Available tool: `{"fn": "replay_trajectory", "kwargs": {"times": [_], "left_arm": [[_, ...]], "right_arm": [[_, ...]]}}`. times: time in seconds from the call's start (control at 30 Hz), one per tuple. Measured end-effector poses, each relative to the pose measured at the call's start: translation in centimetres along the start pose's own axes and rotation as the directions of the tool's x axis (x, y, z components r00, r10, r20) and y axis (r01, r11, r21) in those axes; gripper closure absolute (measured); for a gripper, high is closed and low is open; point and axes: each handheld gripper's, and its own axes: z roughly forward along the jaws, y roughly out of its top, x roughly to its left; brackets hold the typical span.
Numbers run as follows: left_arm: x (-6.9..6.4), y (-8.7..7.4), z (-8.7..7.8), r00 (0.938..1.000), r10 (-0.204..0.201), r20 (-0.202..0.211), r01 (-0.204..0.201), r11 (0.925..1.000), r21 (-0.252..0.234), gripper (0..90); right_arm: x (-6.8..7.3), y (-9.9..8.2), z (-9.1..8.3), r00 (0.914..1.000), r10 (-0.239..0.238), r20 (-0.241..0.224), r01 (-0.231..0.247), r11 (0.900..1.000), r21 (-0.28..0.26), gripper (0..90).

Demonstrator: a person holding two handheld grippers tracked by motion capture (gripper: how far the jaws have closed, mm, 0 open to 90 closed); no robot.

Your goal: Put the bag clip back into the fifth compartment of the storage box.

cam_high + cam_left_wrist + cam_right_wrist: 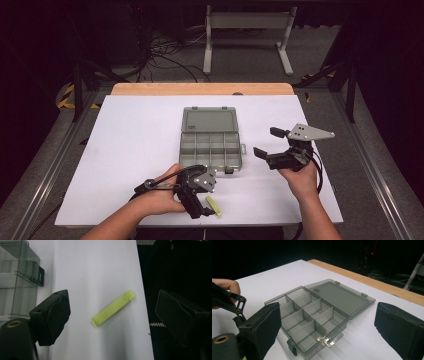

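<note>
Hovering left gripper point(112, 315) over yellow-green stick point(113, 308)

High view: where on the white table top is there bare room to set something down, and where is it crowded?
Bare: the wide stretch left of the open organizer box, and the strip between its lid and the wooden edge. Crowded: the near edge, where the left gripper hangs over the yellow-green stick, and right of the box, where the right gripper is held.

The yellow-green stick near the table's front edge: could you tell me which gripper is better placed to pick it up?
Left. The left gripper hangs right over the yellow-green stick, which lies between its open jaws; the right gripper is open, off beside the compartment box.
</note>
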Motion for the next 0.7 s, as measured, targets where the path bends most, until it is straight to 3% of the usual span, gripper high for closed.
{"fn": "replay_trajectory", "kwargs": {"times": [0.43,0.7], "left_arm": [[0.4,-0.3,1.8,0.9993,0.009,0.035,-0.011,0.9977,0.066,21.8],[0.3,-0.3,2.7,0.9991,0.027,0.032,-0.030,0.9947,0.099,24.8]], "right_arm": [[0.0,0.0,0.1,0.9999,0.011,-0.014,-0.011,0.9999,-0.001,7.5],[0.0,-0.1,0.2,0.9997,0.015,-0.018,-0.015,0.9999,0.002,7.5]]}}
